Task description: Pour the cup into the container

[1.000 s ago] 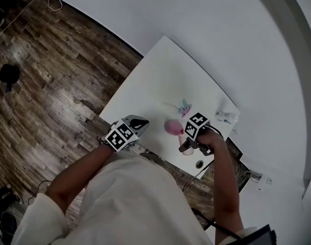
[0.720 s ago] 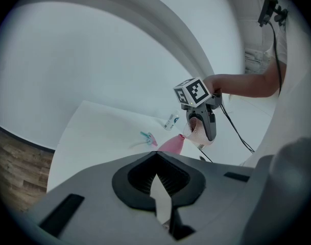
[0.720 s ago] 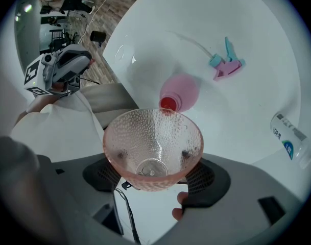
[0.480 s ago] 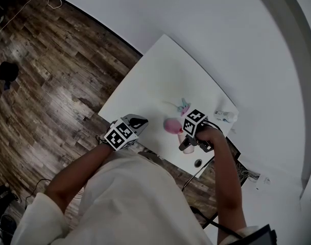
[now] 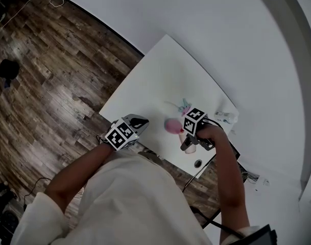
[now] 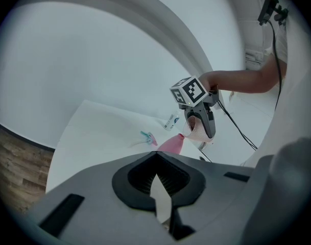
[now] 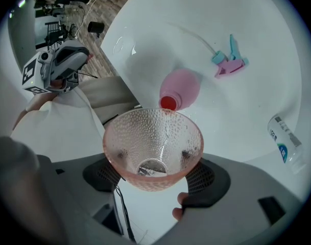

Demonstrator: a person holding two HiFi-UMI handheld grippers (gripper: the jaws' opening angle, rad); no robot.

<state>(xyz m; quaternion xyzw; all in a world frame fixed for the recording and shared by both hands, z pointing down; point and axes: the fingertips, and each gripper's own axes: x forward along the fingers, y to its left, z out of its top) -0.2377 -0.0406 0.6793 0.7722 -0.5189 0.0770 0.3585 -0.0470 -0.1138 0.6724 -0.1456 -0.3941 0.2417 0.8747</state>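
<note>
The pour itself looks to be the step in hand. The right gripper (image 7: 154, 180) has its fingers clenched on the sides of the pink dimpled translucent plastic cup (image 7: 152, 137), held in the air and tipped. In the right gripper view, the cup's far lip lies just over the red open mouth of the pink rounded bottle-shaped container (image 7: 180, 88), which stands on the white tabletop (image 7: 160, 29). The cup appears almost empty, with only a glint at its base. I cannot tell whether any liquid is running.

The left gripper (image 6: 160, 198) hangs at the near edge of the tabletop, well apart from the container. Its fingers are drawn together with nothing between them.

The container's mouth is narrow and nothing steadies it, so the next move calls for a lip centred over that opening and a slow, further tilt. A nudge from the rim could tip the container or send the last drops onto the tabletop.
</note>
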